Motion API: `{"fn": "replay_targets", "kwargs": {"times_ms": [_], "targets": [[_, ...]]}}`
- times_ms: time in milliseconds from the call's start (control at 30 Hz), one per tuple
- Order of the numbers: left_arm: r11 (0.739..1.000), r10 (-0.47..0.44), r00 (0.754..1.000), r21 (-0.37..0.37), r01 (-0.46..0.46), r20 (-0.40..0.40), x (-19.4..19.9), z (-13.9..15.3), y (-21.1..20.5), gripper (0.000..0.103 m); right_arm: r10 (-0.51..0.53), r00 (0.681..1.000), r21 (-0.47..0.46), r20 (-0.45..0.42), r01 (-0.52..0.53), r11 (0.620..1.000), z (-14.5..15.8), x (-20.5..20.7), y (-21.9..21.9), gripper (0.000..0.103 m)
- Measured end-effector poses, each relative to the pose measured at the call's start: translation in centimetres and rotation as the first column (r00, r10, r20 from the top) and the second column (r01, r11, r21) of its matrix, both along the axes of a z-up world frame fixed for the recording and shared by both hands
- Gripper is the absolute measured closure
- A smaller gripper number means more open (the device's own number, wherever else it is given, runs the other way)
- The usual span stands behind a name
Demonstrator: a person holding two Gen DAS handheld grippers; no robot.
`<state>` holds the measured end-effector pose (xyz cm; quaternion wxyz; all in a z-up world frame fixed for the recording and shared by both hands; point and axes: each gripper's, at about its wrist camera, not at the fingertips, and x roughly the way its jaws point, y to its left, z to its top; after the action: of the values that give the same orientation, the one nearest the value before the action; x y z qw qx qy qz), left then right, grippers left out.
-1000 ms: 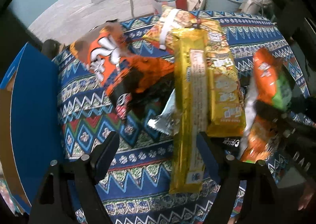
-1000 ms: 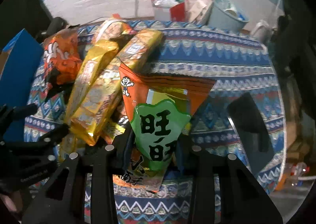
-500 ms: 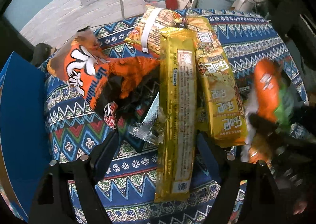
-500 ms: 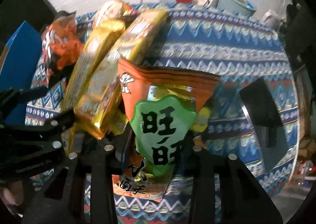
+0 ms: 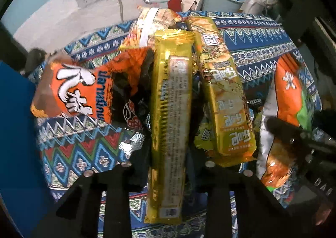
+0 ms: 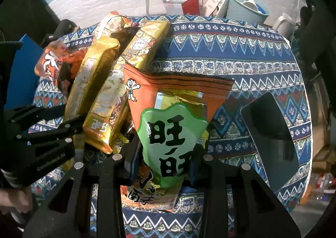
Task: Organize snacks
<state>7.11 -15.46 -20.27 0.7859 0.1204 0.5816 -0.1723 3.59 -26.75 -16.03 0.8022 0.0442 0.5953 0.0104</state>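
Snack packets lie heaped on a table under a patterned cloth (image 5: 84, 149). My left gripper (image 5: 168, 164) points steeply down and is shut on the near end of a long gold packet (image 5: 172, 91), its pads pressing both sides. The right wrist view shows the same left gripper (image 6: 69, 118) clamped on the gold packet (image 6: 90, 78). My right gripper (image 6: 162, 154) is shut on an orange and green snack bag (image 6: 174, 124), held beside the heap. From the left wrist, that bag (image 5: 287, 95) shows at the right.
Beside the gold packet lie a second gold packet (image 5: 224, 95), an orange bag with white lettering (image 5: 77, 91) and a black packet (image 5: 130, 116). A blue box (image 5: 14, 133) stands left. A black tablet (image 6: 271, 133) lies right. A bucket (image 6: 247, 7) stands behind the table.
The left jaws, wide apart around the long gold packet before, have closed on it. The right gripper keeps its hold on the orange and green bag.
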Motion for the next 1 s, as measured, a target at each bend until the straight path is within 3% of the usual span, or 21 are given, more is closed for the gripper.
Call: {"fn": "replay_targets", "kwargs": {"times_ms": [367,1000], "targets": [[0.999,-0.044,0.99,0.026,0.041,0.132,-3.0,3.4,0.6,0.075,0.021,0.997,-0.031,0.072,-0.019,0.999,2.7,0.3,0.6,0.07],[0.999,0.05,0.974,-0.024,-0.046,0.222,-4.6,9.7,7.3,0.074,0.064,0.981,-0.025,0.18,-0.061,0.998,8.0,0.6,3.8,0.071]]}}
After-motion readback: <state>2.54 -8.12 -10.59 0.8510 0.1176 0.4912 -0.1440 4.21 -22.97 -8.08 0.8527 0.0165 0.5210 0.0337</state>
